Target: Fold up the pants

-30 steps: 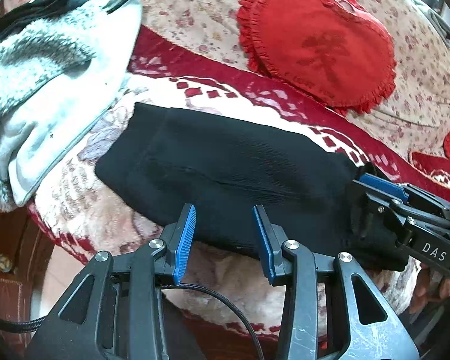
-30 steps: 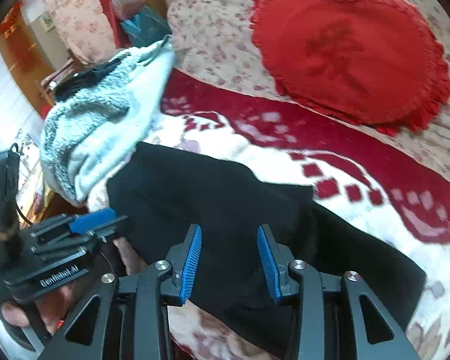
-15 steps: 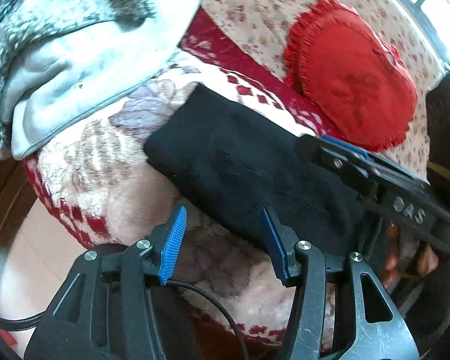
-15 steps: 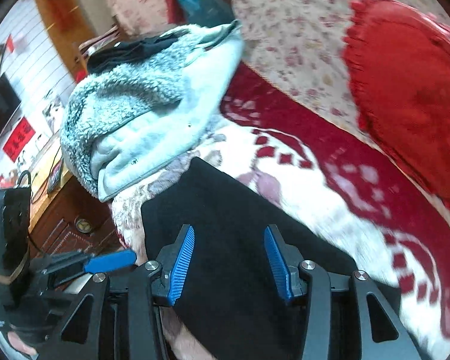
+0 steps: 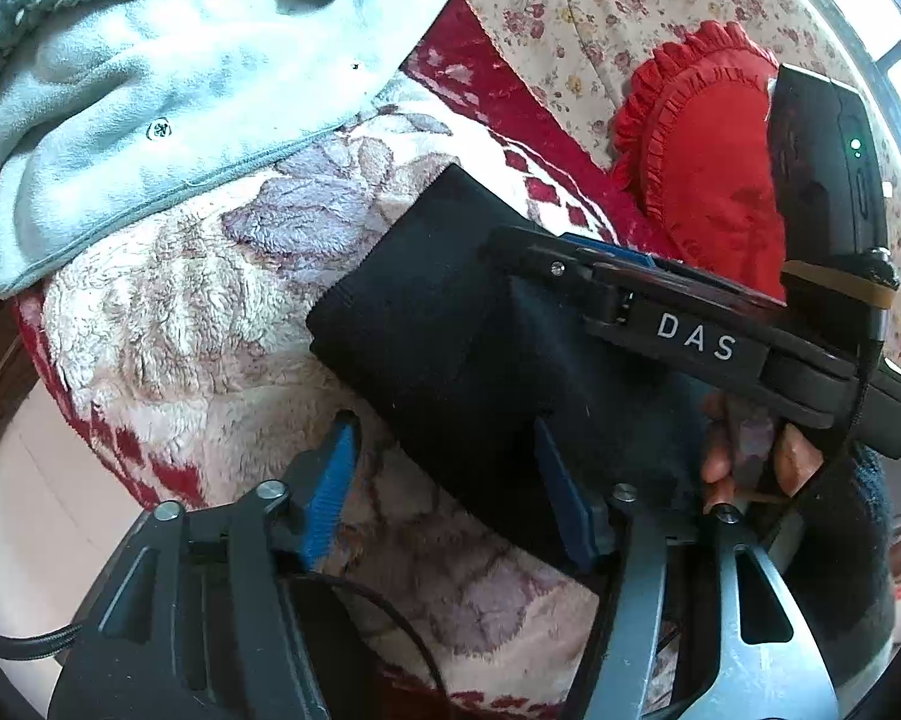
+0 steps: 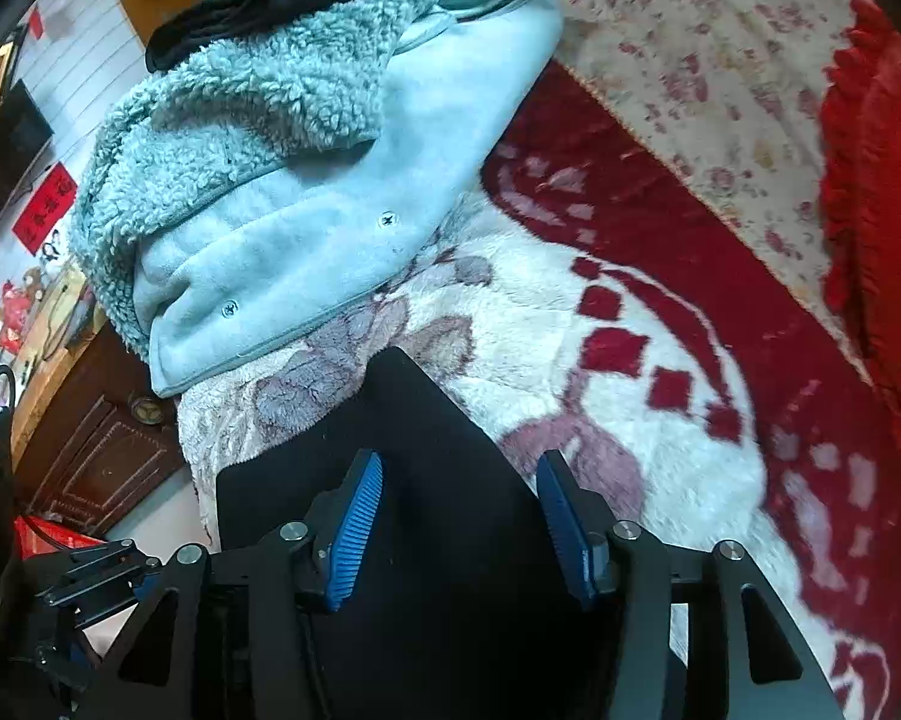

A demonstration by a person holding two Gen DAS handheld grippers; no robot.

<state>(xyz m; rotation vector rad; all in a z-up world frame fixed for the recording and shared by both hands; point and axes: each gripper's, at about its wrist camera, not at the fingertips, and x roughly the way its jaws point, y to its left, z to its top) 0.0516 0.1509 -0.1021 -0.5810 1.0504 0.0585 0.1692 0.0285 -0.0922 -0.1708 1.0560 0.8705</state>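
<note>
L gripper (image 5: pixel 444 492): mine, jaws spread & opening wider; near edge of the pants sits between the blue pads, but I see no pad pressing on the cloth, so nothing gripped.
R gripper (image 6: pixel 459 516): also mine, jaws apart & opening; hangs over the black cloth, pads clear of it, released.
R gripper seen from L cam (image 5: pixel 678 312): comes in from the right, lying across the top of the pants; "DAS" printed on its side.
R hand (image 5: pixel 744 450): fingers wrapped on the handle, dark sleeve behind.
L gripper seen from R cam (image 6: pixel 90 570): low left corner, only partly in view, beside the pants' left edge.
Pants (image 5: pixel 450 324): black, folded into a compact block, lying on the blanket near its front edge; one corner points toward the jacket.
Blanket (image 6: pixel 570 372): plush, cream w/ mauve flowers & dark red border, covers the seat under the pants.
Jacket (image 6: pixel 306 192): pale blue-grey fleece, snaps visible, heaped at the far-left end of the blanket; close to the pants' corner, can't tell if touching.
Black garment (image 6: pixel 258 12): on top of the jacket, far end.
Cushion (image 5: pixel 702 180): red, heart-shaped w/ frill, leaning on the floral cover behind, well apart from the pants.
Floral cover (image 6: pixel 690 60): beige w/ small red flowers, behind the blanket.
Cabinet (image 6: pixel 96 438): dark wood, left of the seat.
</note>
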